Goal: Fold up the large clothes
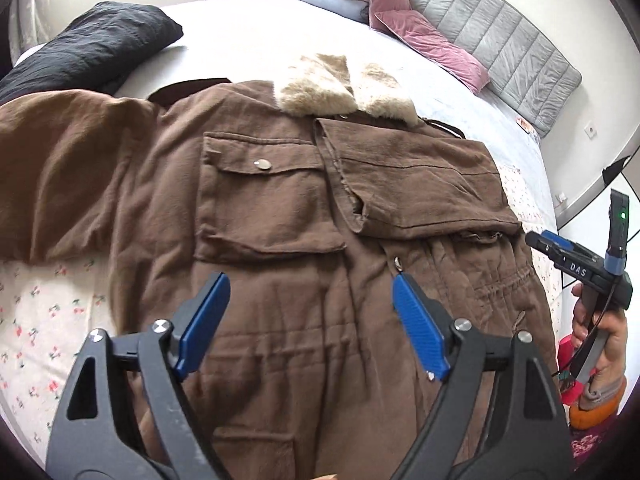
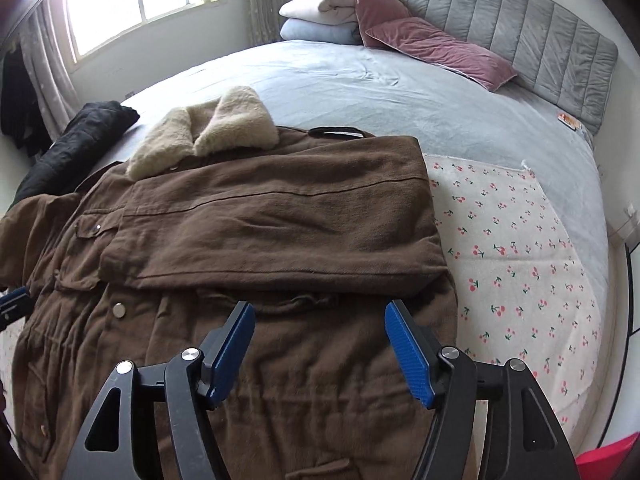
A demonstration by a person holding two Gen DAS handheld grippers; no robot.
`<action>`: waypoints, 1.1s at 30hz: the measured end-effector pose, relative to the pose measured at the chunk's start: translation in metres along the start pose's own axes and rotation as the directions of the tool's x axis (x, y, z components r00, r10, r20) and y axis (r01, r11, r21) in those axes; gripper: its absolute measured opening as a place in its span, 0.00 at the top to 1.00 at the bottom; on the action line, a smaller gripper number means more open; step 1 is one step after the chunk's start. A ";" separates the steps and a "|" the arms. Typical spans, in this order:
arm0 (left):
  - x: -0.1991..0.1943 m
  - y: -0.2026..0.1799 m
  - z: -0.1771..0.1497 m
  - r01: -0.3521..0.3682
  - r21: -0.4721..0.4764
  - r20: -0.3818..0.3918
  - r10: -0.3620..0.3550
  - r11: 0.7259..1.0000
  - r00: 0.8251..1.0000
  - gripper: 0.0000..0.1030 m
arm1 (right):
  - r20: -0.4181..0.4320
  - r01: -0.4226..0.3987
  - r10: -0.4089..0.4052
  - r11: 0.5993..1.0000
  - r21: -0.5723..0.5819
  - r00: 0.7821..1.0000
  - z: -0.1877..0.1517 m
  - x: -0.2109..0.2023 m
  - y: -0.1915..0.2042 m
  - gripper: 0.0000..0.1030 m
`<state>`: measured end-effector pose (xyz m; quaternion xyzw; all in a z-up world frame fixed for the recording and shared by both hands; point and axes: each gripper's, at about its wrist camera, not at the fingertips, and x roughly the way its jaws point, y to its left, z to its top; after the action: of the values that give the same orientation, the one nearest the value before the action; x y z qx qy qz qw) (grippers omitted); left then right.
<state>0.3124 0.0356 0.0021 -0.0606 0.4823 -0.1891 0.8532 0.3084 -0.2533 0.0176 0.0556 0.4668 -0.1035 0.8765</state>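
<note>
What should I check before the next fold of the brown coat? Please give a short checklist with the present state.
1. Left gripper jaws open and empty: ok.
2. Right gripper jaws open and empty: ok.
3. Right sleeve folded across the brown coat chest: ok.
4. Left sleeve folded in: not ok, it lies spread to the side.
5. Fur collar lying flat at the top: ok.
6. Hem straight: cannot tell, it is hidden behind the grippers.

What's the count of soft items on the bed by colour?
Brown: 1, coat
Black: 1, garment
Pink: 2, pillows
White: 1, folded blanket
Light blue: 1, folded blanket
Total: 6
</note>
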 end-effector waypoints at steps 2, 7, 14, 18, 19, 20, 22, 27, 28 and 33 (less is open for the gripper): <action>-0.020 0.018 -0.006 -0.017 -0.041 0.020 0.018 0.999 1.000 0.18 | 0.003 -0.012 0.012 1.000 0.003 1.000 -0.008 -0.015 0.007 0.31; -0.066 0.072 -0.023 -0.087 -0.119 0.085 0.098 0.989 0.992 0.17 | 0.018 -0.029 0.029 1.000 -0.008 0.999 -0.027 -0.042 0.024 0.28; -0.102 0.177 -0.045 -0.118 -0.319 0.175 0.180 0.940 0.968 0.17 | 0.034 -0.098 0.100 0.994 -0.054 0.994 -0.040 -0.053 0.047 0.26; -0.105 0.242 -0.052 -0.109 -0.462 0.226 0.235 0.880 0.945 0.17 | 0.046 -0.125 0.127 0.991 -0.054 0.991 -0.043 -0.056 0.052 0.25; -0.105 0.258 -0.053 -0.106 -0.498 0.242 0.255 0.861 0.936 0.17 | 0.046 -0.128 0.131 0.990 -0.061 0.990 -0.044 -0.056 0.053 0.25; -0.105 0.273 -0.054 -0.101 -0.537 0.260 0.278 0.837 0.925 0.17 | 0.047 -0.126 0.129 0.990 -0.061 0.990 -0.044 -0.055 0.054 0.25; -0.105 0.300 -0.057 -0.084 -0.610 0.295 0.324 0.788 0.899 0.17 | 0.037 -0.124 0.126 0.991 -0.058 0.991 -0.044 -0.050 0.054 0.25; -0.094 0.345 -0.054 0.004 -0.726 0.342 0.356 0.687 0.870 0.23 | -0.003 -0.115 0.115 0.992 -0.060 0.993 -0.047 -0.034 0.056 0.25; -0.093 0.349 -0.054 0.023 -0.742 0.354 0.362 0.670 0.862 0.25 | -0.010 -0.114 0.113 0.992 -0.060 0.994 -0.048 -0.031 0.056 0.25; -0.097 0.360 -0.048 0.073 -0.797 0.383 0.408 0.600 0.829 0.85 | -0.036 -0.116 0.114 0.991 -0.068 0.993 -0.051 -0.022 0.059 0.25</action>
<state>0.3217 0.4078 -0.0488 -0.4284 0.2637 0.1503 0.8511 0.2693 -0.1836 0.0071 0.0531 0.4803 -0.0354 0.8748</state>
